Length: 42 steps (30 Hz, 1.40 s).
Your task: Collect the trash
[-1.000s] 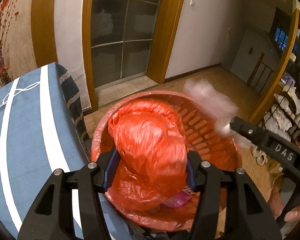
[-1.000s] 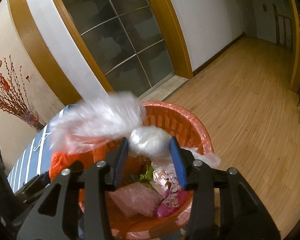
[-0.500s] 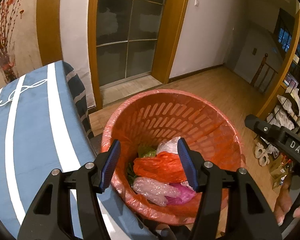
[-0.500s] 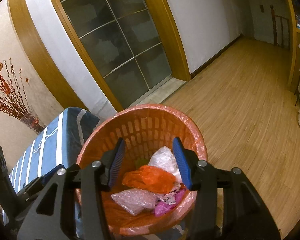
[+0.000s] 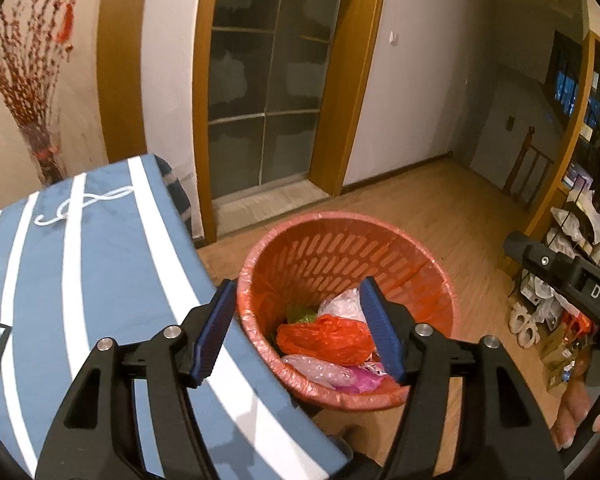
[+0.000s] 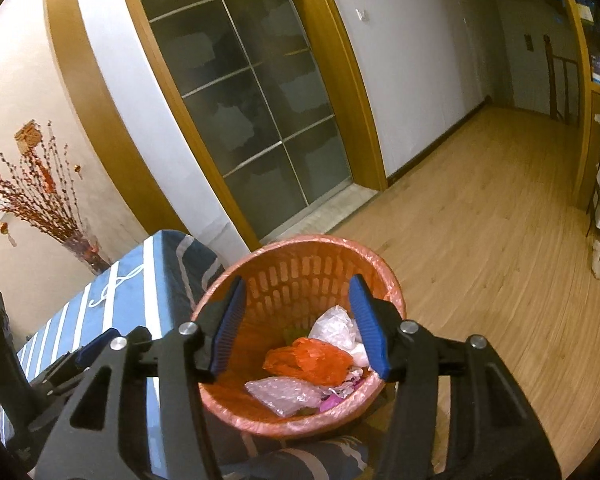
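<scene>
An orange slatted trash basket (image 5: 340, 248) lined with an orange bag stands on the floor beside the table; it also shows in the right wrist view (image 6: 300, 276). Inside lie an orange plastic bag (image 5: 324, 338) (image 6: 308, 360), a white crumpled bag (image 5: 342, 304) (image 6: 334, 326), clear wrap (image 6: 280, 394) and pink scraps (image 5: 360, 380). My left gripper (image 5: 298, 332) is open and empty above the basket's near rim. My right gripper (image 6: 298, 326) is open and empty above the basket. The right gripper's body (image 5: 572, 280) shows at the right of the left wrist view.
A table with a blue cloth with white stripes (image 5: 80, 280) (image 6: 140, 280) stands left of the basket. Behind are a glass sliding door (image 5: 268, 80), a vase of red branches (image 6: 76, 240), wooden floor (image 6: 480, 260) and cluttered shelves (image 5: 580, 220) at right.
Both grippers let go: the orange bag and the white bag dropped into the basket. Both grippers have since lifted and pulled back, jaws open.
</scene>
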Available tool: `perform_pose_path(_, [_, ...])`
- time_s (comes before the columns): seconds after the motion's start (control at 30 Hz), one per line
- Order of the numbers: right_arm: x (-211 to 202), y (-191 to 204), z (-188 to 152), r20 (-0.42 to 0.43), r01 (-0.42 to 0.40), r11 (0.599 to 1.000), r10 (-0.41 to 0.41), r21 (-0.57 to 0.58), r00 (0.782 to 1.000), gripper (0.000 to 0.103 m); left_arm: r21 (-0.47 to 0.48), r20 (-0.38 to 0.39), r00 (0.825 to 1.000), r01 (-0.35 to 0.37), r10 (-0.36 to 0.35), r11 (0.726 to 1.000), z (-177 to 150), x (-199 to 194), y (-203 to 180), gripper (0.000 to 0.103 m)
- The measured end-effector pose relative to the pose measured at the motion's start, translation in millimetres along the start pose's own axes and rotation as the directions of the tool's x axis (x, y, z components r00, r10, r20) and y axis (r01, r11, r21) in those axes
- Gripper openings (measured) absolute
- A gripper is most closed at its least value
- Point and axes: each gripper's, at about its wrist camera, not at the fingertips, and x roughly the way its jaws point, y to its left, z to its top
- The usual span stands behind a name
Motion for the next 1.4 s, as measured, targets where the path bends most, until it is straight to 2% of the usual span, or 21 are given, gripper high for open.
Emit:
perform_pose_path(0.07, [-13.8,4.3,-0.6,0.016,-0.004,1.000,0.004,-0.010,1.000,0.057,-0.006,0.020,1.000,-0.004,0.004,1.000,-0.7,-12.8,1.0,0.067])
perform_pose_path(0.13, [-28.1,8.1,-1.9,0.035,-0.008,1.000,0.009,-0.017,0.999,0.064,-0.012,0.042,0.999,-0.011,0.012,1.000,-2.3,-25.6,2.1,0.074])
perform_pose_path(0.2, [-42.1,11.8,-4.1,0.056,-0.011,1.000,0.012,-0.024,0.998,0.076,-0.022,0.066,0.998,-0.017,0.018,1.000,-4.5,-40.1,3.2,0.079])
perform_pose_path(0.3, [-62.6,17.5,-8.7,0.085,-0.011,0.999,0.014,-0.035,0.996,0.087,-0.034,0.098,0.995,-0.027,0.030,0.999,-7.9,-58.7,5.5,0.088])
perform_pose_path(0.4, [-80.4,23.2,-15.0,0.106,-0.002,0.999,0.007,-0.053,0.994,0.094,-0.038,0.130,0.990,-0.047,0.051,0.998,-12.1,-74.4,7.8,0.097])
perform_pose_path(0.5, [-94.2,28.2,-21.6,0.136,0.032,0.997,-0.022,-0.069,0.991,0.099,-0.036,0.158,0.984,-0.084,0.088,0.996,-17.1,-88.5,10.2,0.100])
perform_pose_path(0.8, [-121.2,53.5,-44.1,0.242,0.239,0.956,-0.195,-0.169,0.951,0.099,-0.058,0.192,0.955,-0.221,0.228,0.974,-36.9,-118.7,21.9,0.100])
perform_pose_path(0.97, [-130.1,66.0,-60.1,0.312,0.382,0.899,-0.308,-0.215,0.899,0.099,-0.088,0.179,0.940,-0.280,0.291,0.956,-50.7,-130.3,30.2,0.100])
perform_pose_path(1.03, [-133.9,67.5,-66.0,0.319,0.377,0.899,-0.298,-0.222,0.900,0.099,-0.098,0.177,0.936,-0.291,0.304,0.952,-55.4,-133.4,31.9,0.100])
perform_pose_path(1.3, [-142.2,72.1,-85.8,0.314,0.371,0.897,-0.290,-0.241,0.904,0.099,-0.104,0.205,0.885,-0.406,0.419,0.908,-81.0,-149.1,29.3,0.100])
perform_pose_path(1.4, [-143.4,75.0,-94.8,0.305,0.361,0.897,-0.280,-0.254,0.910,0.099,-0.113,0.198,0.886,-0.403,0.419,0.908,-87.9,-151.2,31.9,0.100])
